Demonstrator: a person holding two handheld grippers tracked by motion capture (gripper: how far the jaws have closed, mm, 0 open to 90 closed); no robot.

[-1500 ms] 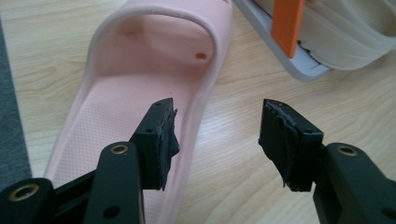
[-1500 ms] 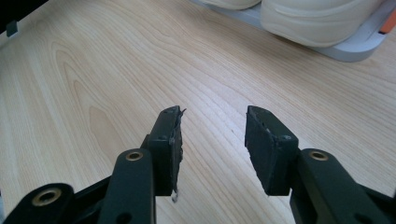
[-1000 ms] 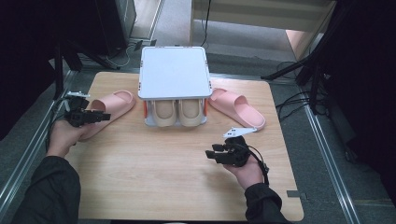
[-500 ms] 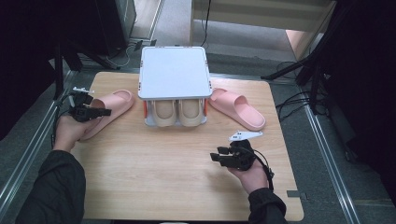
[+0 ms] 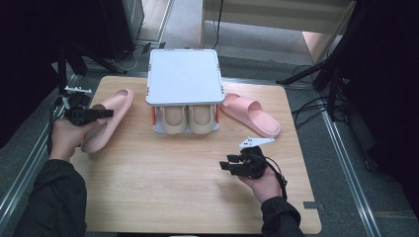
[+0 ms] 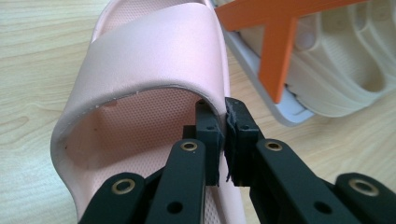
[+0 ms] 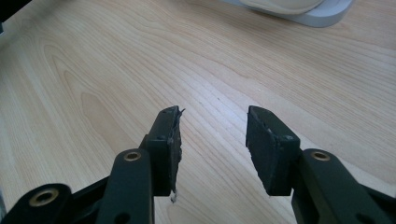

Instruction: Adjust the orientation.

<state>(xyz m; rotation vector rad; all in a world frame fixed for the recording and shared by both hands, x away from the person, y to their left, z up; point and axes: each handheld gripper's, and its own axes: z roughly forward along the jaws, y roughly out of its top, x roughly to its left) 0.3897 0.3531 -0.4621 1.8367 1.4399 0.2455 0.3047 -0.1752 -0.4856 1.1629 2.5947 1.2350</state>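
A pink slipper (image 5: 112, 117) lies on the left of the wooden table (image 5: 173, 192), toe toward the back. My left gripper (image 5: 107, 114) has just been closing and is shut on the edge of that slipper's strap (image 6: 149, 56). In the left gripper view the left gripper (image 6: 224, 135) pinches the strap's rim between both pads. A second pink slipper (image 5: 250, 115) lies at the right of the rack. Low over bare wood near the front right, my right gripper (image 5: 226, 166) stands open, and the right gripper view shows the right gripper (image 7: 212, 135) with nothing between its jaws.
A white-topped rack (image 5: 183, 76) with orange braces (image 6: 275, 51) stands at the back centre. It holds a pair of beige slippers (image 5: 188, 118) on its lower shelf. Dark stands and cables surround the table edges.
My left gripper's jaws closed onto the pink slipper's strap, and the left hand rose slightly. The right hand has kept still.
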